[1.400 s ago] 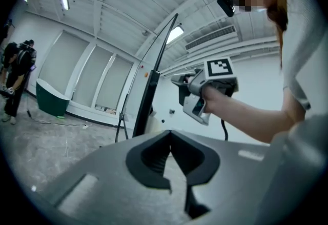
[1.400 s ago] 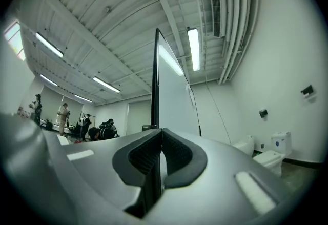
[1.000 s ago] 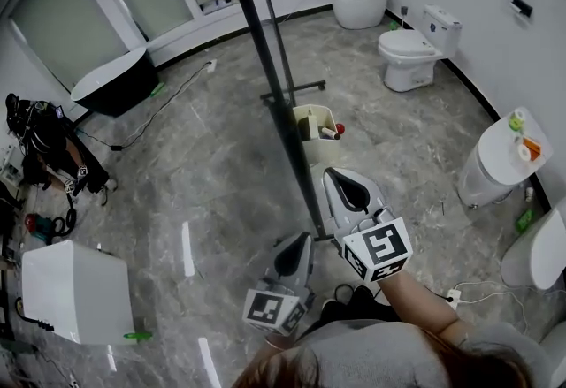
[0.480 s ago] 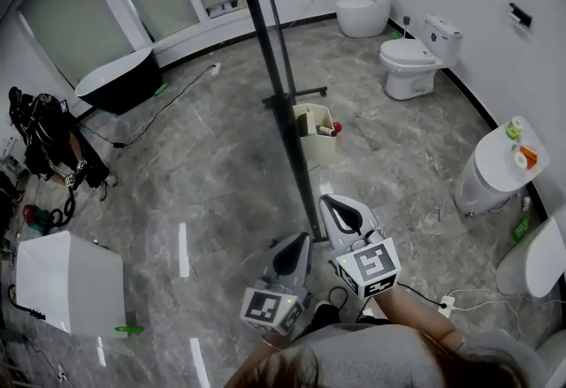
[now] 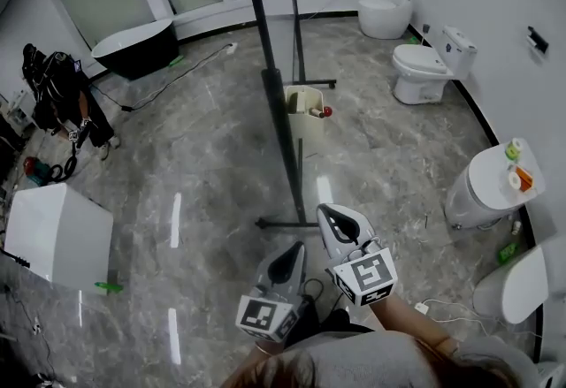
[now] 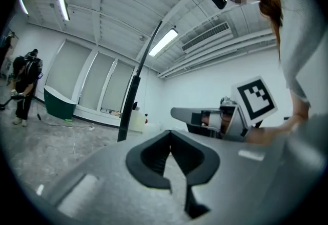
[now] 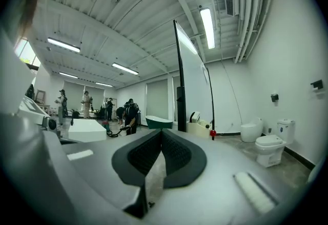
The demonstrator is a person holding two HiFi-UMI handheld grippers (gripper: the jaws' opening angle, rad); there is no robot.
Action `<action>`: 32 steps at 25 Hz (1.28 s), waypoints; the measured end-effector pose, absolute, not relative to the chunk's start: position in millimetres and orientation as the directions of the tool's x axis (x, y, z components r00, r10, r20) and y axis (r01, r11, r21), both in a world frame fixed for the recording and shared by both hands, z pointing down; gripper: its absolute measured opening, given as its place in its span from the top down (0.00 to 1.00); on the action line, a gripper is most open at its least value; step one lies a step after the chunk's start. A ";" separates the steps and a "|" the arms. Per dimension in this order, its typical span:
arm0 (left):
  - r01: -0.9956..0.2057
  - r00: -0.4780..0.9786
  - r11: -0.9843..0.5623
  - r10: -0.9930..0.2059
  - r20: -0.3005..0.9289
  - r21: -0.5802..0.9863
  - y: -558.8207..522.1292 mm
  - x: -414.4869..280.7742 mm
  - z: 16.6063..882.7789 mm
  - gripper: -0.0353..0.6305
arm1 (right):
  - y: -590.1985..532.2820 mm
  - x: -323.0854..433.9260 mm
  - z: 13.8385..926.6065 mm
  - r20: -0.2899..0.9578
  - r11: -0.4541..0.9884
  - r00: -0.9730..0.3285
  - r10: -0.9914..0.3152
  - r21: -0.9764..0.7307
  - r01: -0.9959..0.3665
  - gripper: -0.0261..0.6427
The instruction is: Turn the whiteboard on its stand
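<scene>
Grey stone-patterned floor (image 5: 212, 156) is seen beneath a whiteboard (image 5: 277, 112), which is viewed edge-on from the head view as a thin dark line rising from its black stand (image 5: 292, 222) in the middle of the room. Both tools are held low, just short of the stand's near foot and touching nothing. The left gripper (image 5: 294, 247) is shown with its jaws closed together and nothing between them. The right gripper (image 5: 330, 210) is likewise pressed closed and empty. In the right gripper view the whiteboard's white face (image 7: 193, 85) is shown upright straight ahead. A cream bin (image 5: 303, 103) is seen just beside the stand, with toilets (image 5: 424, 72) along the right wall and a dark bathtub (image 5: 133, 46) at the far left.
</scene>
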State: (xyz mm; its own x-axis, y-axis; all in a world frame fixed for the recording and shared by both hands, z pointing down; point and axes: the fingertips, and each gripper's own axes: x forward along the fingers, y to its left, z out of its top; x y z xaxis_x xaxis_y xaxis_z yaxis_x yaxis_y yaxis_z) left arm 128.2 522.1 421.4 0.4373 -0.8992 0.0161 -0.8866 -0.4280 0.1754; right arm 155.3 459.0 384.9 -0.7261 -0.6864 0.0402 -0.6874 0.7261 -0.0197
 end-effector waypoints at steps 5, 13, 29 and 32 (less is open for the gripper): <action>-0.886 0.442 -0.434 -0.897 0.015 0.163 524.0 131.6 421.6 0.94 | 472.9 158.4 381.6 0.022 0.723 -0.724 -0.690 -0.020 -0.690 0.96; -0.881 0.451 -0.447 -0.892 -0.009 0.152 531.3 117.2 412.2 0.94 | 484.5 150.1 373.6 -0.026 0.711 -0.711 -0.703 0.000 -0.703 0.96; -0.875 0.470 -0.467 -0.883 -0.009 0.129 534.3 107.6 407.2 0.94 | 490.7 134.0 367.7 -0.029 0.713 -0.714 -0.700 0.021 -0.700 0.96; -0.874 0.472 -0.469 -0.881 -0.007 0.125 533.9 106.8 410.2 0.94 | 491.3 133.5 368.4 -0.027 0.714 -0.714 -0.700 0.015 -0.700 0.96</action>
